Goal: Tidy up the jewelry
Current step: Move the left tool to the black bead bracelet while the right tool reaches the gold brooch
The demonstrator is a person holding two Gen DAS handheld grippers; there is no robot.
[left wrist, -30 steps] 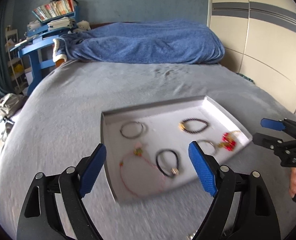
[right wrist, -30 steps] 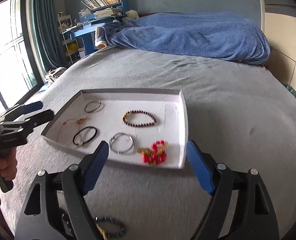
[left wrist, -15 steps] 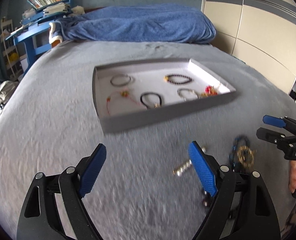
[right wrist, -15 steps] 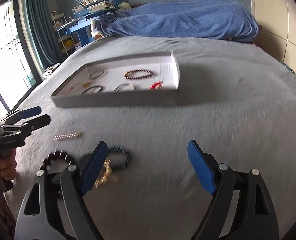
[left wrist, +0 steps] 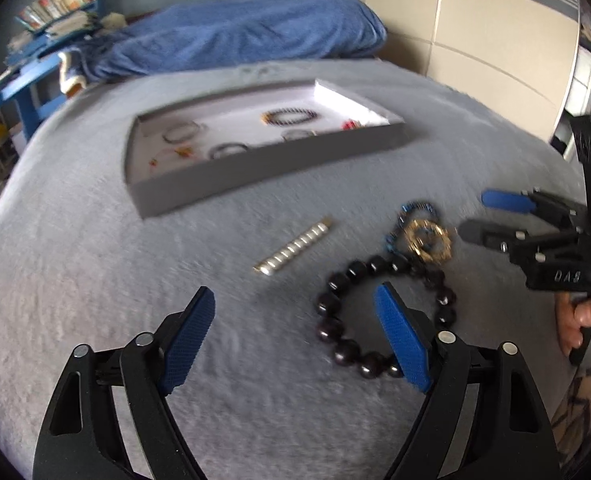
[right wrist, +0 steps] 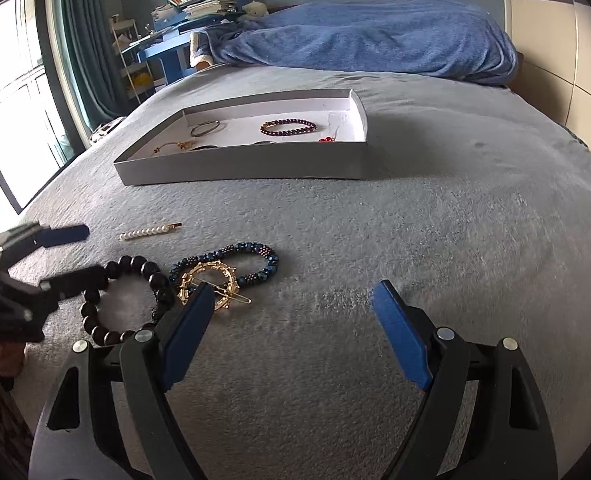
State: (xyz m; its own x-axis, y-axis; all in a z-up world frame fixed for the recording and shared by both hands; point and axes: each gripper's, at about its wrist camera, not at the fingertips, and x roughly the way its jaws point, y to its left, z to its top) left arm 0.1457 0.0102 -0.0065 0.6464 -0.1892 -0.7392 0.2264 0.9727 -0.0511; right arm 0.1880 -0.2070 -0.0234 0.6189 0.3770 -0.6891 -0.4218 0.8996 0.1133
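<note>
A grey tray (left wrist: 263, 172) (right wrist: 239, 164) with several bracelets inside lies on the bed. In front of it lie a pearl hair clip (left wrist: 293, 250) (right wrist: 149, 232), a dark bead bracelet (left wrist: 347, 316) (right wrist: 95, 320), a blue bead bracelet (left wrist: 415, 210) (right wrist: 251, 264) and a gold hair clip (left wrist: 427, 238) (right wrist: 211, 284). My left gripper (left wrist: 295, 320) (right wrist: 71, 254) is open and empty, its right finger over the dark bracelet. My right gripper (right wrist: 289, 316) (left wrist: 477, 214) is open and empty, beside the gold clip.
The grey bed cover (right wrist: 435, 240) spreads all around. A blue blanket (right wrist: 375, 40) is heaped at the far end. A blue desk with books (right wrist: 183, 20) stands at the far left, a window (right wrist: 11, 92) to the left, and a beige wardrobe (left wrist: 475, 40) to the right.
Both grippers have drawn back from over the tray and dropped low toward the loose jewelry in front of it. Both stay open and empty.
</note>
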